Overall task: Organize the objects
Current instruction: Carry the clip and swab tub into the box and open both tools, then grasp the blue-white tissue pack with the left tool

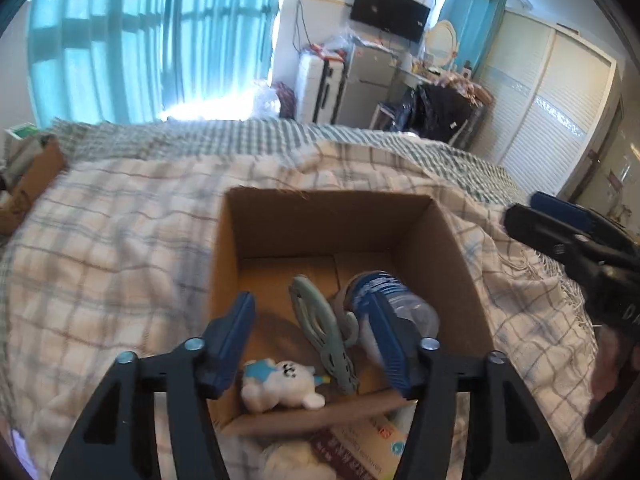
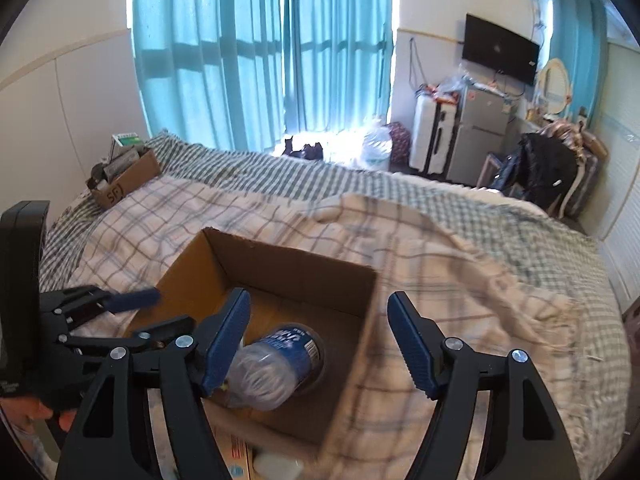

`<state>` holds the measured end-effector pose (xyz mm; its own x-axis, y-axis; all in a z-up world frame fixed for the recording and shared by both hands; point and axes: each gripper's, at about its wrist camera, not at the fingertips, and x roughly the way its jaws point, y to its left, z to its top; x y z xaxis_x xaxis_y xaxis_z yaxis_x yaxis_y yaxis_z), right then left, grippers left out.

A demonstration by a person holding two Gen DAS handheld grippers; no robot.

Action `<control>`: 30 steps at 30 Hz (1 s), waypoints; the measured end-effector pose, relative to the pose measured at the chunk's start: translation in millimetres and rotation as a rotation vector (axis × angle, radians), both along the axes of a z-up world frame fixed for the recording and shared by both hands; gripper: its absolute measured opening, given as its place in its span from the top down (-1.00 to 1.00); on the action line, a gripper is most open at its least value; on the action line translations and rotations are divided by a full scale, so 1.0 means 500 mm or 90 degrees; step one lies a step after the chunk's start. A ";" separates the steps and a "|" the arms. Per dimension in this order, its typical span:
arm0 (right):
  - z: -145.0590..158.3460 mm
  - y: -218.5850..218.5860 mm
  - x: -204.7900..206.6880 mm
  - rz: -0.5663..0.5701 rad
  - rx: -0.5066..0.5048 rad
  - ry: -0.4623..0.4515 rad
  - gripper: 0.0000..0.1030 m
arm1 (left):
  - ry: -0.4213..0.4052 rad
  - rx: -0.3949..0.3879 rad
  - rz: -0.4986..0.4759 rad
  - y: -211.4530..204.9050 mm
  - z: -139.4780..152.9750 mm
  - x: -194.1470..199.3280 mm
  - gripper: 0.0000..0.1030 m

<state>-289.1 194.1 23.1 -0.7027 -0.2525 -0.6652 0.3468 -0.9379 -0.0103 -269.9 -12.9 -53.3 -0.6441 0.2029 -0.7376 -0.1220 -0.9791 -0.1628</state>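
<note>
An open cardboard box (image 1: 320,216) sits on the bed; it also shows in the right wrist view (image 2: 288,264). Inside lie a clear plastic bottle with a blue label (image 1: 400,300), a grey-green hair clip (image 1: 324,332) and a white plush toy with blue trim (image 1: 280,384). The bottle also shows in the right wrist view (image 2: 276,364). My left gripper (image 1: 316,340) is open and empty, just above the box's near side. My right gripper (image 2: 320,344) is open and empty over the box's right wall; it appears at the right edge of the left wrist view (image 1: 560,220).
A book with a brown cover (image 1: 360,452) and a white soft item (image 1: 288,460) lie against the box's near wall. A second cardboard box (image 2: 124,180) with items stands at the bed's far left corner. The plaid blanket (image 1: 120,240) covers the bed.
</note>
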 end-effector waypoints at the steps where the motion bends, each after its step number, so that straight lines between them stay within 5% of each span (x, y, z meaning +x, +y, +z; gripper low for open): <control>1: 0.014 0.010 0.015 -0.005 0.002 0.004 -0.42 | 0.003 0.003 0.000 -0.003 0.012 0.017 -0.21; 5: 0.064 0.045 0.093 -0.029 0.015 0.027 -0.47 | 0.027 0.008 0.015 -0.018 0.058 0.093 -0.47; 14: 0.061 0.093 0.289 -0.036 0.005 0.019 -0.51 | 0.045 -0.016 0.077 -0.054 0.073 0.242 -0.49; 23: -0.023 0.066 0.357 -0.045 0.014 0.013 -0.51 | -0.010 -0.020 0.101 -0.024 -0.048 0.314 -0.49; 30: -0.142 0.072 0.350 -0.057 0.032 -0.038 -0.51 | -0.106 -0.061 0.046 0.054 -0.179 0.314 -0.49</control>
<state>-114.2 230.1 -47.7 -0.6803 -0.1552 -0.7163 0.2623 -0.9641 -0.0403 -113.1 14.1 -142.6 -0.5214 0.0841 -0.8491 -0.0295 -0.9963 -0.0806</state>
